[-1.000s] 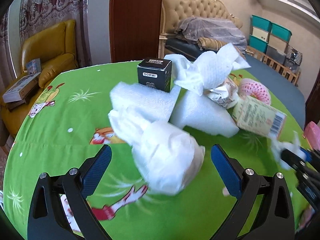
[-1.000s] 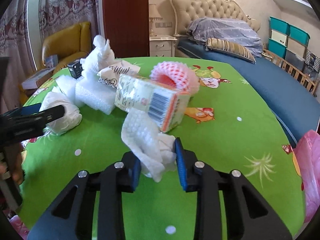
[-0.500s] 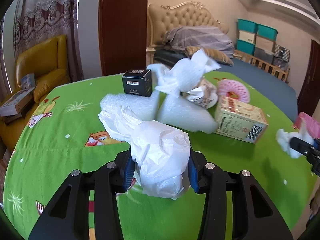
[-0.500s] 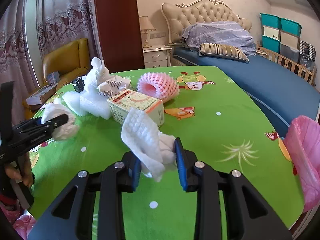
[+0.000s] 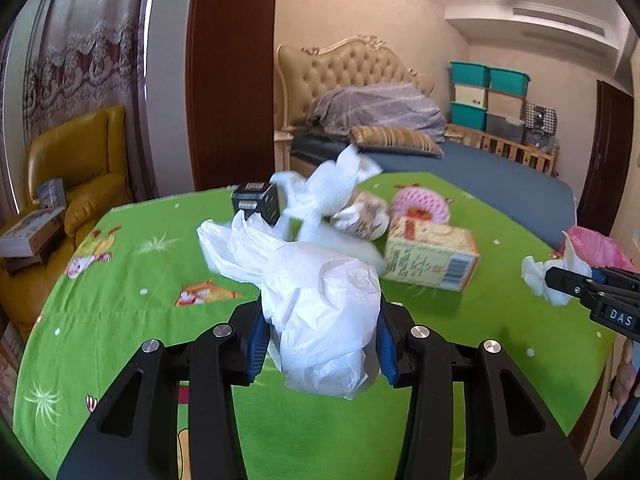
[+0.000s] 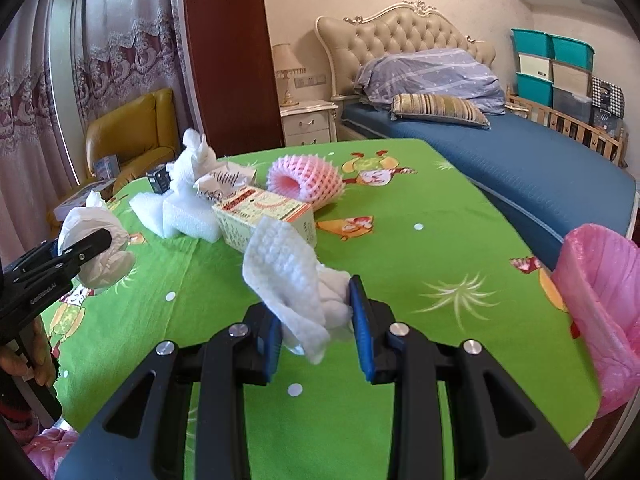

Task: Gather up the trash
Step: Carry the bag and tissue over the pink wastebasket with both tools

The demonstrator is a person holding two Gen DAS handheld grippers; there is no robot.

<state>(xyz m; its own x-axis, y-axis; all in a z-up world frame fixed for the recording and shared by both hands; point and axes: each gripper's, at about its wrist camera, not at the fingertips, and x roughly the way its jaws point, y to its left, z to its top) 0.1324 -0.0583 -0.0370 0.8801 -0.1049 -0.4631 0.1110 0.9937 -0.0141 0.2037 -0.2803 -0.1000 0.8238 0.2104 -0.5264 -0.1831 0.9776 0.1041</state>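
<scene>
Two grippers now each carry a piece of trash.
Left gripper (image 5: 320, 346), wide open a second ago, has clamped a crumpled white plastic bag (image 5: 320, 304) and lifted it off the green table (image 5: 120, 280); right gripper (image 6: 316, 330) keeps its paper towel (image 6: 292, 280). Pink bag (image 6: 600, 312) waits at three o'clock; box (image 6: 264, 216) and foam remain at twelve.

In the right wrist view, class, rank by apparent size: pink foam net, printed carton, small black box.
1. Printed carton and pink foam net: look alike, unranked.
2. Small black box: smallest, though farthest away.
</scene>
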